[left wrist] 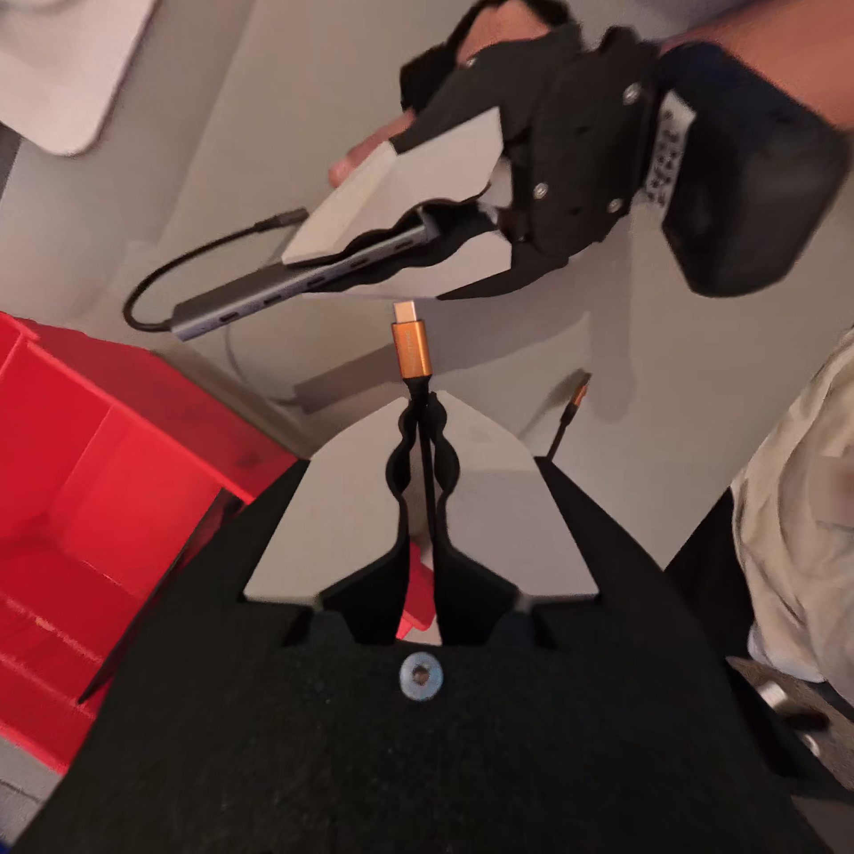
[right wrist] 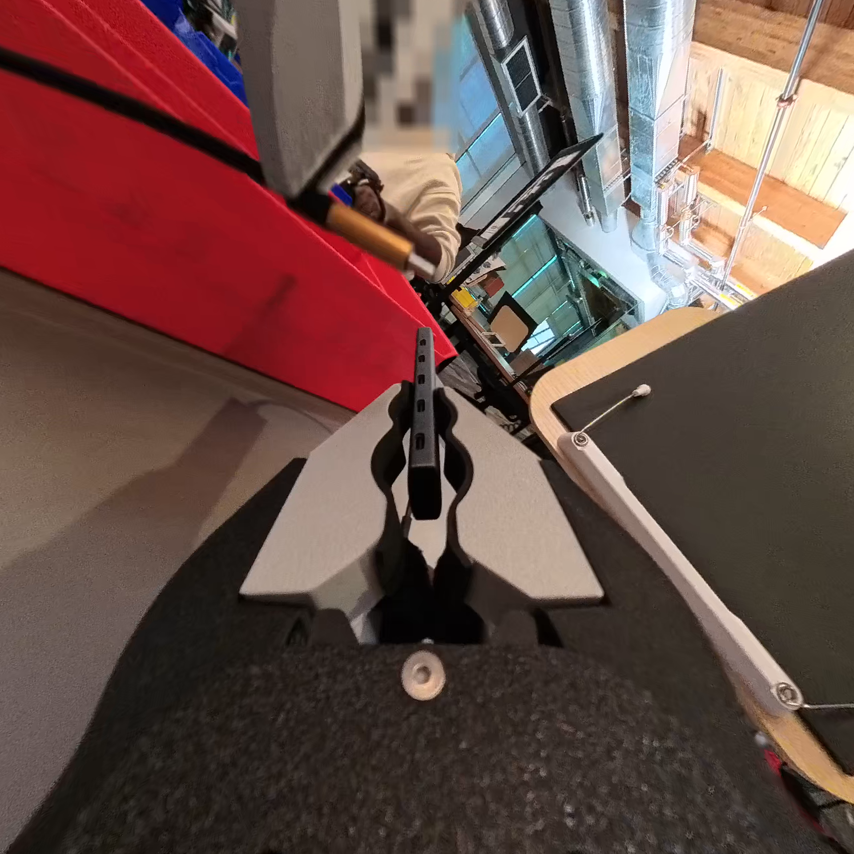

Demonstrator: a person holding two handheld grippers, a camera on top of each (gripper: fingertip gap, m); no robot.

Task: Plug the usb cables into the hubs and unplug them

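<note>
My left gripper (left wrist: 421, 401) is shut on a black cable just behind its orange plug (left wrist: 411, 344), whose metal tip points up at the hub. The cable's other orange plug (left wrist: 577, 395) hangs at the right. My right gripper (right wrist: 423, 397) is shut on a slim grey hub (right wrist: 424, 425) with a row of ports; it also shows in the left wrist view (left wrist: 277, 293), held above the plug, with its short black lead (left wrist: 185, 277) looping left. The right gripper shows there too (left wrist: 323, 277). In the right wrist view the orange plug (right wrist: 374, 238) and the left gripper's finger (right wrist: 300, 92) appear at upper left.
A red bin (left wrist: 92, 485) stands at the left on the pale table (left wrist: 508, 346); it shows in the right wrist view as well (right wrist: 161, 240). A person's pale sleeve (left wrist: 795, 508) is at the right. A black board with a wooden rim (right wrist: 739, 416) lies at right. The grippers' ends are close to 8 cm from one another.
</note>
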